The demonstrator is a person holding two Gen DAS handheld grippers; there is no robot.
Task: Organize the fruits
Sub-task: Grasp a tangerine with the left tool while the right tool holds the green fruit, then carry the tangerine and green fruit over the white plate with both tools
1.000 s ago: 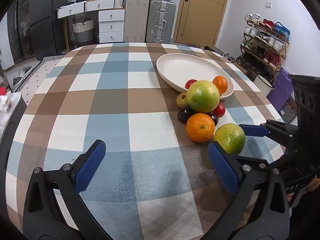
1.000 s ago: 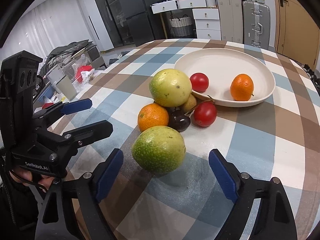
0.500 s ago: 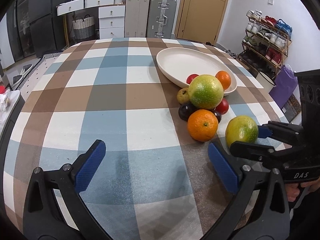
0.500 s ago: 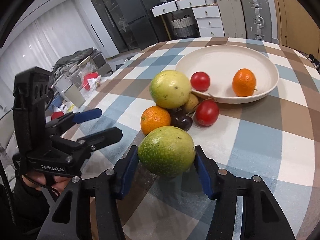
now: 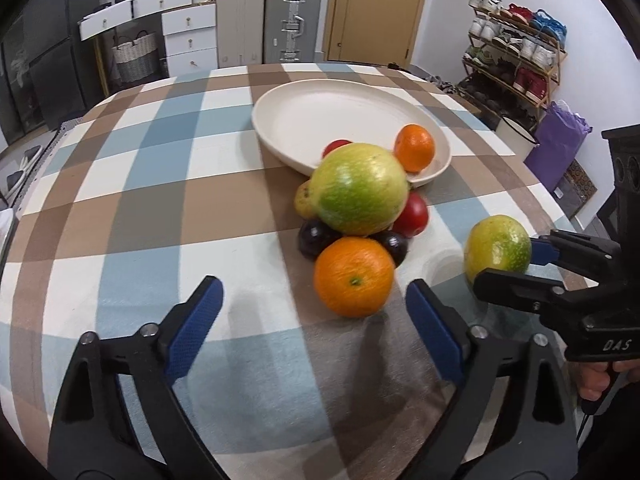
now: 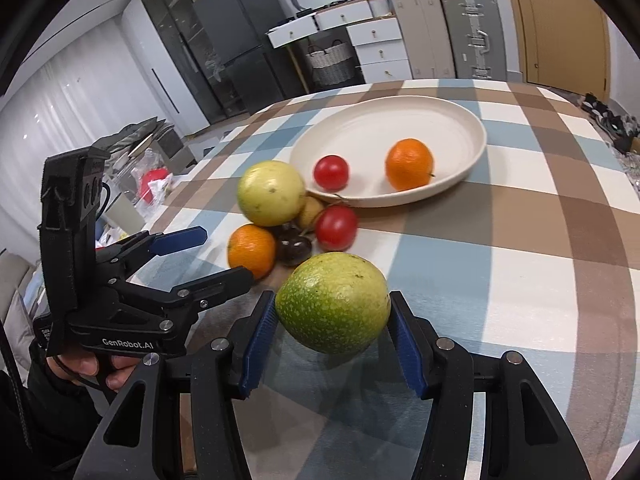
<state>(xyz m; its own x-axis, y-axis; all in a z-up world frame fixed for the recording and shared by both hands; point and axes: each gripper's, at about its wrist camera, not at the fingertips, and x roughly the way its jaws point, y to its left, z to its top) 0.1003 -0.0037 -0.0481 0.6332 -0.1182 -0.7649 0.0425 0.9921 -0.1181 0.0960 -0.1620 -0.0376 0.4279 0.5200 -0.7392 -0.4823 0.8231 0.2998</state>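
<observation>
Two suitcases (image 5: 268, 20), checked tablecloth (image 5: 160, 184), shoe rack (image 5: 516, 56)

Left tool (image 5: 314, 306), right tool (image 6: 332, 340): black frames, blue ribbed pads, silver screws; white "GenRobot.AI", "DAS" markings.

A wooden door (image 5: 376, 8) is set in the white wall at twelve o'clock. Suitcases (image 5: 294, 20) and white drawers (image 5: 190, 36) are ranged at eleven, a shoe rack (image 5: 516, 56) at two.

A blue, brown and white checked tablecloth (image 5: 168, 184) carries a cream plate (image 5: 320, 116) and blue-padded black tongs (image 6: 332, 344).
</observation>
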